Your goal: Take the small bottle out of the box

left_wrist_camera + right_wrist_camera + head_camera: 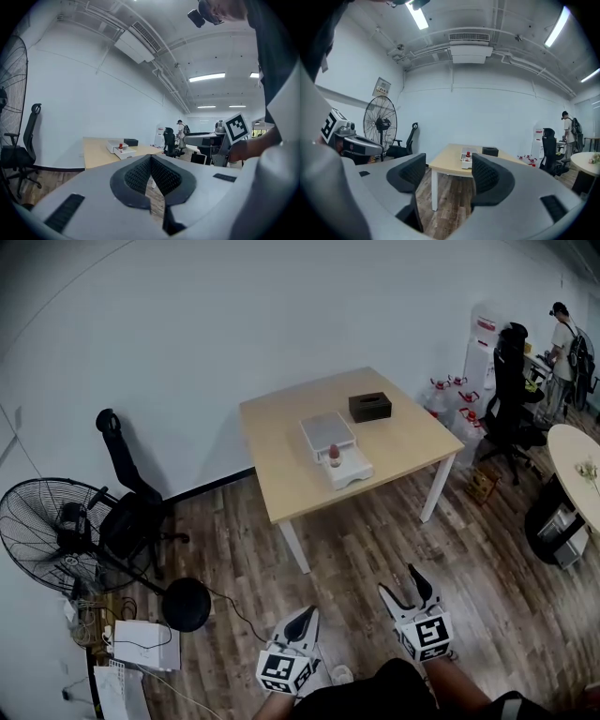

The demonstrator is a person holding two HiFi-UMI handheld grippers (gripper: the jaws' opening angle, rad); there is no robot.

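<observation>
While both grippers hang low at the bottom of the head view, well apart from the worktop [281,465], the small bottle [334,457] stands upright in the white box [349,472] near the middle of the frame. Its red cap shows above the box's rim. The box's lid [327,431] lies open and flat just above and left of the bottle. A black tissue box [369,407] sits to the upper right of it on the same pale wooden worktop.

The left gripper [302,622] has its fingers [140,173] pressed together, with nothing between them. The right gripper [403,589] holds its fingers [488,177] partly apart and grips nothing; only the distant worktop and floor show through the gap.

The worktop stands on white legs on a wood-plank floor [375,549], against a plain pale wall. A standing fan [52,535] and a black office chair [127,517] occupy the left of the frame. In the upper right are a water dispenser [480,343], another dark chair [511,381] and a person [567,348], with a round table [577,465] at the right edge.
</observation>
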